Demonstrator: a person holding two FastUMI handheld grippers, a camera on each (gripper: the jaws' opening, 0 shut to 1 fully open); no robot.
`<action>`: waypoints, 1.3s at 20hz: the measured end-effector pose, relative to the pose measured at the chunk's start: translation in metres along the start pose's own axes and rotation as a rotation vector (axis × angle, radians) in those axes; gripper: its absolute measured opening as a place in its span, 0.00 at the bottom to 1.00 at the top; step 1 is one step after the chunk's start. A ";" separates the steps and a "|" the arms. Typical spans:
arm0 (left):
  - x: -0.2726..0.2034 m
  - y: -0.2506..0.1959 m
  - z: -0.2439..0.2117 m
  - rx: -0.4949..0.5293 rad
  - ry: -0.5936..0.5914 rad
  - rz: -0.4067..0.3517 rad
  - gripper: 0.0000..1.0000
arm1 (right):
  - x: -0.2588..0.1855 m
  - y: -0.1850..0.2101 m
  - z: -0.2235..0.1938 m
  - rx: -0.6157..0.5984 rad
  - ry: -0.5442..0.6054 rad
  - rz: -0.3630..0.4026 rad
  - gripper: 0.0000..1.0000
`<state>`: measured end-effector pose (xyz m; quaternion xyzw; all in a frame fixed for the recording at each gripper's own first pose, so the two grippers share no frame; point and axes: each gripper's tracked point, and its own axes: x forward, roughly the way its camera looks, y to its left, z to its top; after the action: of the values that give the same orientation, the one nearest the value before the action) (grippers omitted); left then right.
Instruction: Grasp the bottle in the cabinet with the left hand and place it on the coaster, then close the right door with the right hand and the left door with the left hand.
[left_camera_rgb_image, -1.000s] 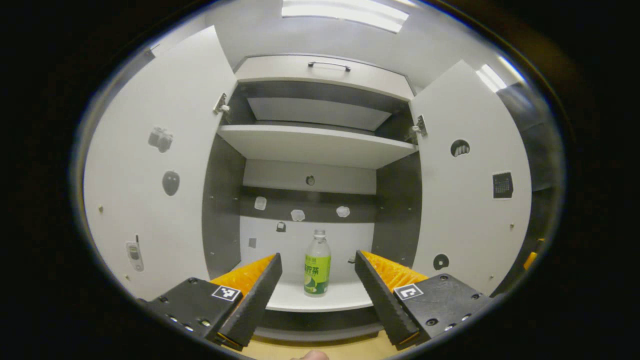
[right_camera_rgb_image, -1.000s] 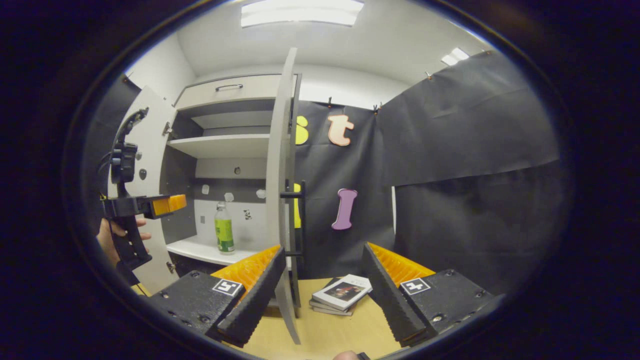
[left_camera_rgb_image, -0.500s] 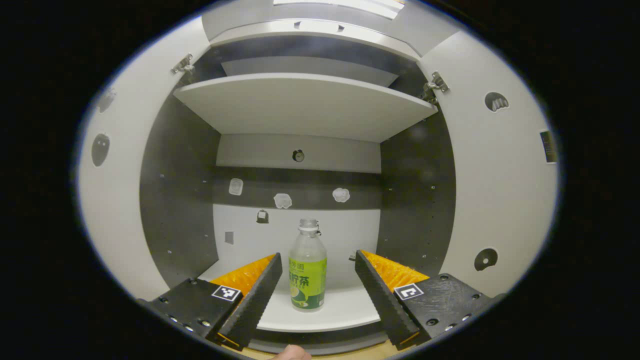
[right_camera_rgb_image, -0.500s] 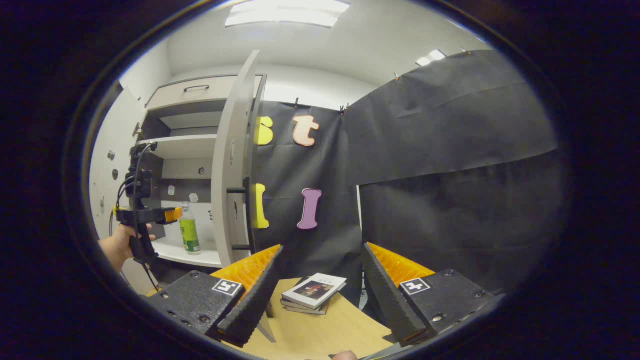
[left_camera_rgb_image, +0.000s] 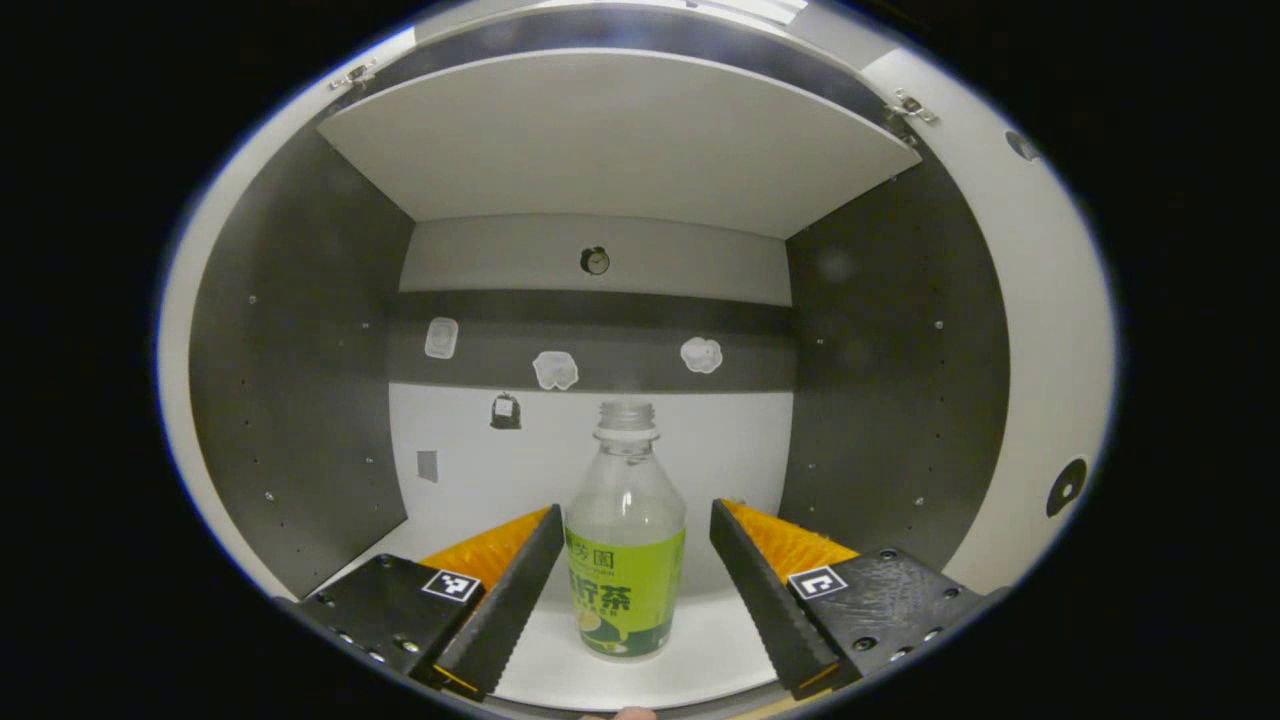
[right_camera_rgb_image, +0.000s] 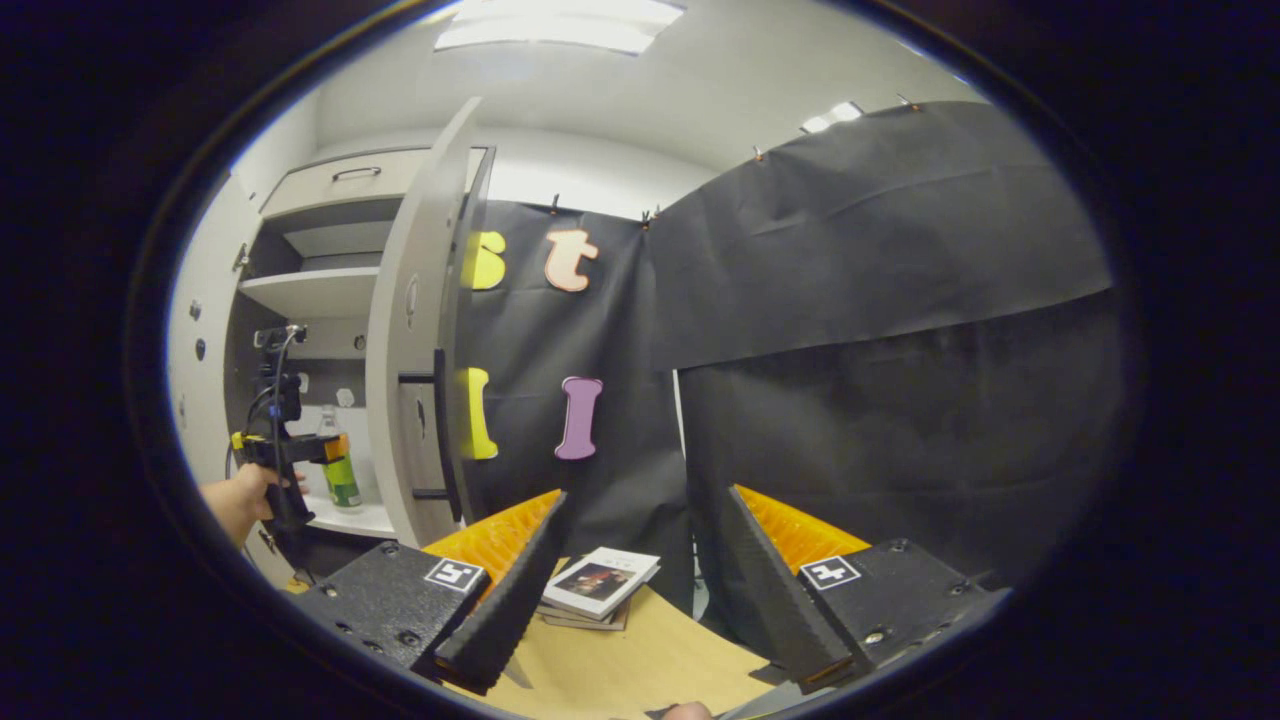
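**Left gripper spread around the bottle inside the cabinet**

Left gripper (left_camera_rgb_image: 628, 590): fingers spread wide, one on each side of the tea bottle (left_camera_rgb_image: 625, 545), a gap showing at both sides; nothing gripped. The bottle stands upright at 6 o'clock in the left gripper view, green label low on a clear body, on the cabinet's white bottom shelf (left_camera_rgb_image: 700, 655). Upper shelf (left_camera_rgb_image: 620, 140) overhead at 12. Small stickers (left_camera_rgb_image: 556, 369) dot the back panel behind the bottle's neck.

In the right gripper view, the same tool sits at 9 o'clock, held by a hand (right_camera_rgb_image: 245, 497), its tip level with the bottle (right_camera_rgb_image: 340, 470) inside the cabinet.

Right gripper (right_camera_rgb_image: 640, 580): fingers apart, holding nothing, over a wooden tabletop (right_camera_rgb_image: 640, 670). A small stack of books (right_camera_rgb_image: 597, 583) lies between its fingers, farther off. The right door (right_camera_rgb_image: 415, 350) stands open at 10 o'clock, edge toward the camera, dark handle (right_camera_rgb_image: 437, 420) on it. A drawer front (right_camera_rgb_image: 340, 182) with a handle tops the cabinet at 11.
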<state>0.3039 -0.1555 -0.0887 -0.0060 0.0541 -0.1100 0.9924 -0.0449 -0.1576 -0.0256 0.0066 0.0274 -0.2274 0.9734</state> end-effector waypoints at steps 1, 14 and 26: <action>0.005 -0.002 -0.004 0.002 0.012 -0.004 1.00 | 0.000 0.000 -0.001 0.000 0.003 -0.001 1.00; 0.019 0.000 -0.020 -0.033 0.067 -0.013 0.77 | 0.001 0.010 -0.001 -0.003 0.013 0.018 1.00; -0.058 0.002 0.002 -0.021 0.020 -0.032 0.74 | -0.007 0.029 -0.013 0.008 0.041 0.123 1.00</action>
<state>0.2485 -0.1408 -0.0801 -0.0159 0.0650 -0.1252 0.9899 -0.0385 -0.1283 -0.0385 0.0169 0.0461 -0.1672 0.9847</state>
